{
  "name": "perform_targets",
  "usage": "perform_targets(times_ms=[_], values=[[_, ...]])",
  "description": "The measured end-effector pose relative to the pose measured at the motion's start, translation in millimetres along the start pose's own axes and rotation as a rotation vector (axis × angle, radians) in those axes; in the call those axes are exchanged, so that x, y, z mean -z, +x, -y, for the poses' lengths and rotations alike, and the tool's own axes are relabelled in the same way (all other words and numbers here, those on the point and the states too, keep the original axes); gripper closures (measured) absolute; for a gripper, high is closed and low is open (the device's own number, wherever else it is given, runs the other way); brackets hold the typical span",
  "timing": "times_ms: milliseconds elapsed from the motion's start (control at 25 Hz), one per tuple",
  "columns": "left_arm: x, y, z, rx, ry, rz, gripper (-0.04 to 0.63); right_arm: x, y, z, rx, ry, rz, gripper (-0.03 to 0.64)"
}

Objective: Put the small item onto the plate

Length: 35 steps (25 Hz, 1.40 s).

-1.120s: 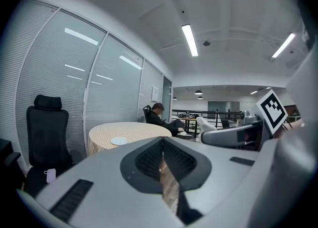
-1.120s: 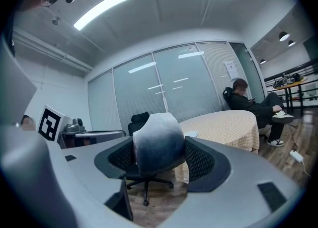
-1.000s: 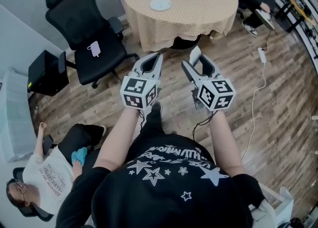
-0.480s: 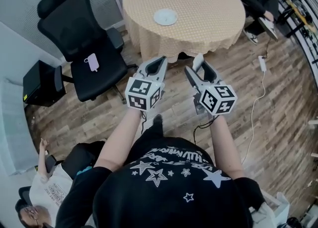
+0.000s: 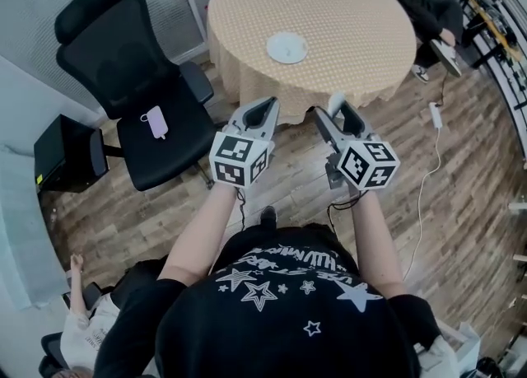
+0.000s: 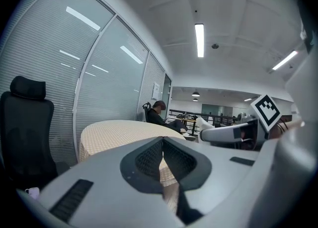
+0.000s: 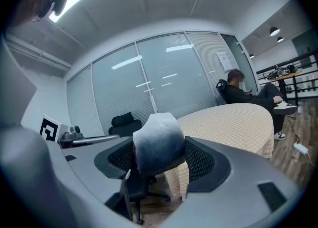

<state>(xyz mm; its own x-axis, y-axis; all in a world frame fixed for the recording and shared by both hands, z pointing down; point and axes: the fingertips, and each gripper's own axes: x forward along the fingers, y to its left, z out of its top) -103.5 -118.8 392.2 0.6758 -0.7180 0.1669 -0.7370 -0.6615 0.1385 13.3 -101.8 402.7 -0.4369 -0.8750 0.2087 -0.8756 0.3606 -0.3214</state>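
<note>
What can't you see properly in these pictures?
- The small item: the right gripper view shows only a pale rounded end. The right gripper covers the rest, and the item is tiny in the head view.
- The plate: not visible in either gripper view, where the table is seen nearly edge-on.
- The pinkish thing on the chair: too small to name.

A round table (image 5: 354,6) under a tan checked cloth is standing on the wooden floor (image 5: 461,203). A white plate (image 5: 287,47) is lying on the table, toward its near left edge. Left of the table, a black office chair (image 5: 123,63) is standing on the floor, carrying a pink phone (image 5: 154,122) on its seat. Right of the table, a white power strip (image 5: 435,114) is lying on the boards.
</note>
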Motion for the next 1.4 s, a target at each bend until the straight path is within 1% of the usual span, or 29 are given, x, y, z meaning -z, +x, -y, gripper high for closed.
perform_targets(times_ms=[200, 480, 800, 1080, 1200, 1320, 1400], values=[[2.5, 14.2, -18.5, 0.004, -0.012, -0.010, 0.588, 2.7, 15.7, 4.7, 0.008, 0.004, -0.017, 0.315], [8.4, 47.1, -34.8, -0.033, -0.020, -0.033, 0.586, -2.7, 45.3, 38.5, -0.013, 0.019, -0.028, 0.316], [1.4, 105.2, -61.6, -0.129, -0.030, -0.052, 0.588, -25.3, 108.3, 86.2, -0.111, 0.007, -0.071, 0.316], [9.9, 155.1, -75.4, -0.224, -0.039, -0.102, 0.587, -31.0, 151.8, 131.1, -0.208, 0.006, -0.130, 0.316], [11.7, 168.7, -86.4, -0.277, -0.045, -0.107, 0.587, -29.2, 173.0, 142.0, -0.258, 0.005, -0.165, 0.316], [13.9, 174.9, -98.6, -0.337, -0.060, -0.110, 0.586, -26.6, 194.4, 146.3, -0.312, -0.021, -0.202, 0.316], [17.1, 177.3, -106.2, -0.366, -0.072, -0.120, 0.588, -24.2, 207.3, 149.2, -0.329, -0.029, -0.224, 0.316]])
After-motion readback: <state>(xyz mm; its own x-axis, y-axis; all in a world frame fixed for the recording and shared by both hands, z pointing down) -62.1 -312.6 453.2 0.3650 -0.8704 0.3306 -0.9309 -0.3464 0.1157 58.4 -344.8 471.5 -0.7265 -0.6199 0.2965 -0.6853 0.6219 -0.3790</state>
